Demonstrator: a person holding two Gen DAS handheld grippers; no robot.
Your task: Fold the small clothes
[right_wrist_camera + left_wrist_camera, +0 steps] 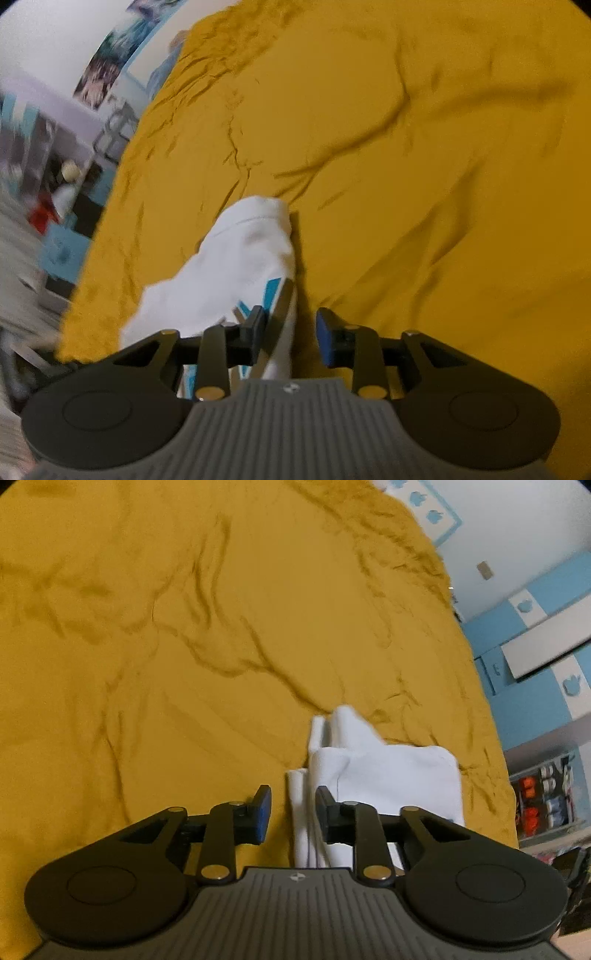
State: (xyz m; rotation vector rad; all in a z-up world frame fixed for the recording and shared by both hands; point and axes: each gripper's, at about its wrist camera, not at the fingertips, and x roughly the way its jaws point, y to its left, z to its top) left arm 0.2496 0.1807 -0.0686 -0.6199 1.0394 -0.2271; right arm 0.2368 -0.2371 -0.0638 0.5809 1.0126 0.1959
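We have a small white garment lying bunched and partly folded on the mustard bedspread, near the bed's edge. Our left gripper hangs over its edge with the jaws parted and empty — a narrow white strip runs between them, ungrasped. Our right gripper is likewise open and holding nothing, with the side of the garment that bears the teal and grey print passing under its left finger.

To fold well, we should judge each jaw low enough to pinch a single clean edge, not the whole bunch — then close both together and lift evenly, so the cloth stays taut between us and lands square.
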